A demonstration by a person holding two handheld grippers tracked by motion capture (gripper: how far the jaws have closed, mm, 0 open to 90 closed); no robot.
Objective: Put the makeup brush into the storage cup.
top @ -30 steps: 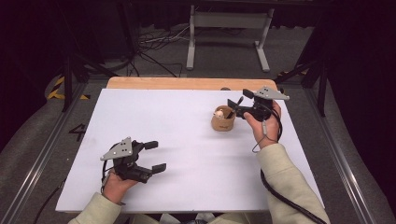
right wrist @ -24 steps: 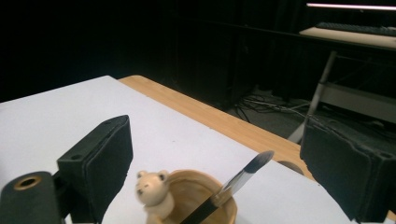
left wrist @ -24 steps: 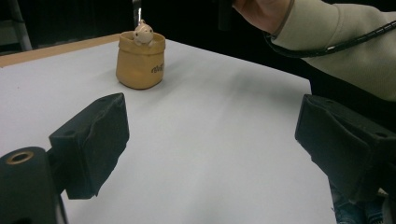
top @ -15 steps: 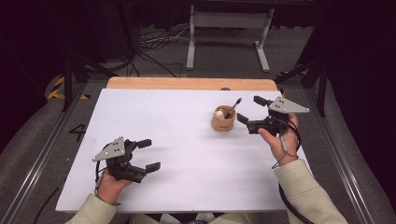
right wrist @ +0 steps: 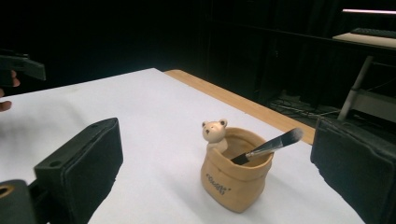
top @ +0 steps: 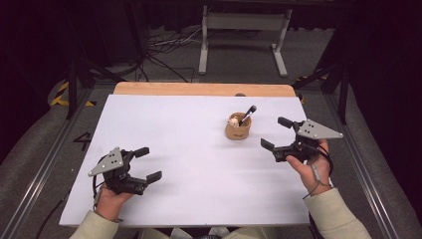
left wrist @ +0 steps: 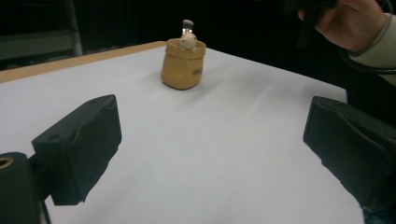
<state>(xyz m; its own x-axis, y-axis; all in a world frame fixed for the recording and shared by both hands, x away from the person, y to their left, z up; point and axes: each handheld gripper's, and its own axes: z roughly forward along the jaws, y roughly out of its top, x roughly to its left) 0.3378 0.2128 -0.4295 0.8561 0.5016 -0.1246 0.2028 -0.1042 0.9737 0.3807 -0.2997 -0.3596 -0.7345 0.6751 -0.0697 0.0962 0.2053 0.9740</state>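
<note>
A tan sack-shaped cup [top: 238, 130] [left wrist: 182, 65] [right wrist: 236, 175] with a small bear figure [right wrist: 214, 131] on its rim stands upright on the white table top [top: 189, 144], right of centre. A dark-handled brush [top: 247, 115] [right wrist: 271, 144] leans in it, bristles up. My right gripper [top: 276, 133] [right wrist: 215, 172] hovers open just right of the cup, empty, pointing at it. My left gripper [top: 148, 163] [left wrist: 210, 158] rests open and empty near the front left edge, far from the cup.
A wooden strip [top: 199, 89] runs along the table's far edge. Metal rails [top: 45, 164] flank both sides. A grey stand [top: 244, 30] and cables [top: 159, 55] lie on the floor beyond. The person's right hand [left wrist: 355, 23] is seen past the cup in the left gripper view.
My right gripper has drawn back from the cup, to the right and nearer the person, leaving the brush in the cup. The left gripper has shifted slightly left and nearer.
</note>
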